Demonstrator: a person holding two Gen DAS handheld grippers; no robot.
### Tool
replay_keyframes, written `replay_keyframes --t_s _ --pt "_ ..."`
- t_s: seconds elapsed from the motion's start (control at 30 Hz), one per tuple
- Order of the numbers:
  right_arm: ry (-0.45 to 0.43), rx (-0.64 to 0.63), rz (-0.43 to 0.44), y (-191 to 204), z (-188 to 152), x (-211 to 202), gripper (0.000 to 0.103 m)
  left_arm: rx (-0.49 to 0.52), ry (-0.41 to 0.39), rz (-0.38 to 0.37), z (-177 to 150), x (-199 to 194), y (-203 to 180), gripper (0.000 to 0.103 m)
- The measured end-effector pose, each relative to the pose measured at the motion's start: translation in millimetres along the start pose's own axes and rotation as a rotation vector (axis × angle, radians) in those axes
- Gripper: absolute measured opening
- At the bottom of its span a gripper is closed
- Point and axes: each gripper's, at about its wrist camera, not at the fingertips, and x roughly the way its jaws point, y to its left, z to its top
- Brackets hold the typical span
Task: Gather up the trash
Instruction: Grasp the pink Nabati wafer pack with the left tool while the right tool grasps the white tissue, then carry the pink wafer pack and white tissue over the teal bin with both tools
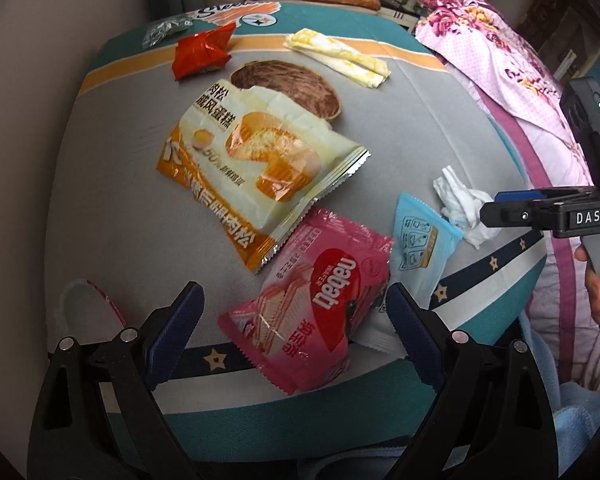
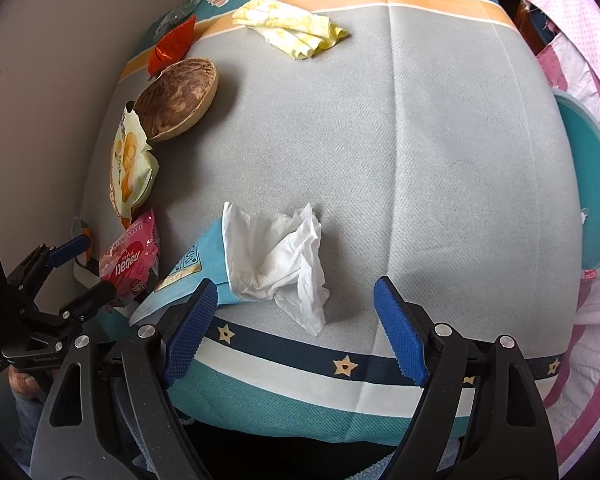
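The left gripper (image 1: 296, 324) is hovering with its blue ribbed pads spread wide, released, either side of the glossy pink crinkle-edged wafer packet (image 1: 308, 300), which reads "nabati" upside down from here. I cannot tell whether the pads are touching the plastic. Just beyond it, the big cream-and-orange foil snack bag (image 1: 256, 176), torn open at its top edge and printed with Chinese characters and "50%", is lying flat on the grey woven cushion cover (image 1: 400, 132). A brown marbled oval bowl (image 1: 288, 88) is peeking out behind the bag. Further back, a crumpled red foil wrapper (image 1: 202, 52) and a folded yellow-and-white paper wrapper (image 1: 340, 56) are sitting along the orange stripe.

Over on the right, the right gripper (image 2: 292, 332) is also standing wide open, gripping nothing, poised near the scrunched white tissue (image 2: 276, 260). That tissue is overlapping a light-blue plastic sachet (image 2: 188, 276) printed with small pictograms. Plenty of bare grey fabric is stretching away to the right of the tissue. The cushion's near edge is carrying a navy band with cream stars (image 2: 300, 350), then white and teal.
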Motion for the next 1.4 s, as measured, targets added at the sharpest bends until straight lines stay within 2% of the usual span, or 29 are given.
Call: replay_keyframes --t_s 0.13,0.23,0.33,0.4,0.47,0.5,0.53,0.6,0.7,1.0,1.13,1.4 --pt "0.009 -0.004 -0.004 4.7 2.2 10.8 0.075 -0.001 0.039 0.013 -6.9 14.5 7.2 0.092" --pt "0.021 0.004 -0.004 5.3 3.7 18.8 0.064 -0.013 0.055 -0.001 -5.5 25.1 9.1 0.092" --pt "0.028 0.012 0.016 7.1 6.9 25.3 0.052 -0.023 0.054 -0.018 -4.8 31.7 9.2 0.092" --pt "0.027 0.015 0.036 5.4 6.4 25.2 0.032 -0.022 0.048 -0.026 -4.7 33.8 8.6 0.092" --pt "0.022 0.018 0.050 2.6 5.7 23.7 0.021 -0.017 0.044 -0.028 -6.0 32.9 6.7 0.081" --pt "0.015 0.017 0.052 1.7 5.7 22.6 0.018 -0.015 0.040 -0.028 -6.0 32.3 5.6 0.076" --pt "0.003 0.013 0.048 0.4 5.3 20.3 0.017 -0.013 0.038 -0.025 -6.2 31.4 5.2 0.066" --pt "-0.016 0.009 0.041 -2.7 5.6 16.2 0.015 -0.020 0.034 -0.028 -5.1 29.2 4.0 0.060" --pt "-0.039 0.014 0.037 -9.7 7.7 11.1 0.014 -0.026 0.015 -0.013 -0.4 23.9 -0.8 0.059" --pt "-0.119 0.033 0.019 -37.3 8.3 -16.0 0.014 -0.013 -0.033 -0.041 18.5 3.1 -23.9 0.059" --pt "-0.169 0.045 0.000 -51.0 6.0 -31.4 0.014 -0.004 -0.047 -0.067 33.0 2.0 -44.2 0.059" --pt "-0.267 0.096 -0.003 -90.3 3.0 -67.7 0.014 0.045 -0.083 -0.074 72.3 6.1 -96.7 0.059"
